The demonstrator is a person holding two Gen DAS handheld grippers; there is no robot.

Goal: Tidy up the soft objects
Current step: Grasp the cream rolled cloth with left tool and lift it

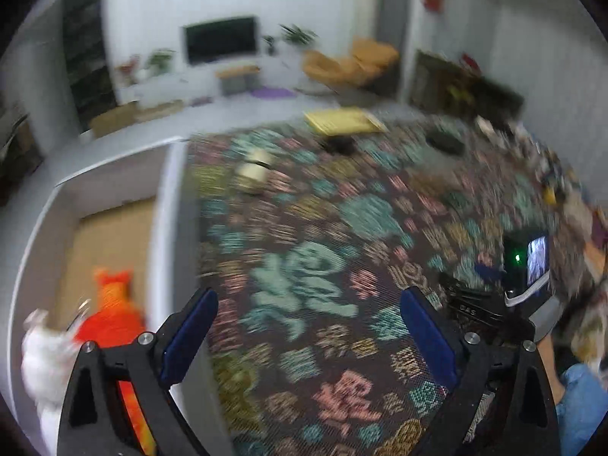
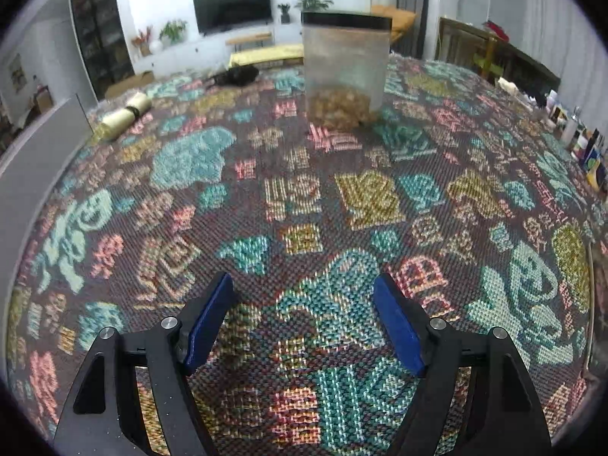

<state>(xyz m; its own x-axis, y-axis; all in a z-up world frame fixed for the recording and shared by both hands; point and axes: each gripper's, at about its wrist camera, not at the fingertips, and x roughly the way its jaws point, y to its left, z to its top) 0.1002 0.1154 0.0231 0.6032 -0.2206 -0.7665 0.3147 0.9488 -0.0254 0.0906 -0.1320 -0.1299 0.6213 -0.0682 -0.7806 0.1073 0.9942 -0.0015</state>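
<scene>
**Both tongs empty above the patterned surface; soft toys lie in the box**

While the left wrist view is smeared with blur, it shows the left tongs standing wide apart with nothing between the blue pads, over a surface covered in a woven, many-coloured cloth. Just beside the surface's left edge sits a white-walled box with a brown bottom. An orange soft toy lies inside it, and a white soft toy lies touching it on the left, partly hidden behind the tongs' frame. At the right edge of that view a second gripper body with a small lit screen shows.

The right tongs are also spread apart and empty, hanging over bare cloth. Farther off stands a translucent container with a dark lid and brown pieces at its bottom, upright. A pale rolled bundle lies near the far left edge of the surface.
</scene>
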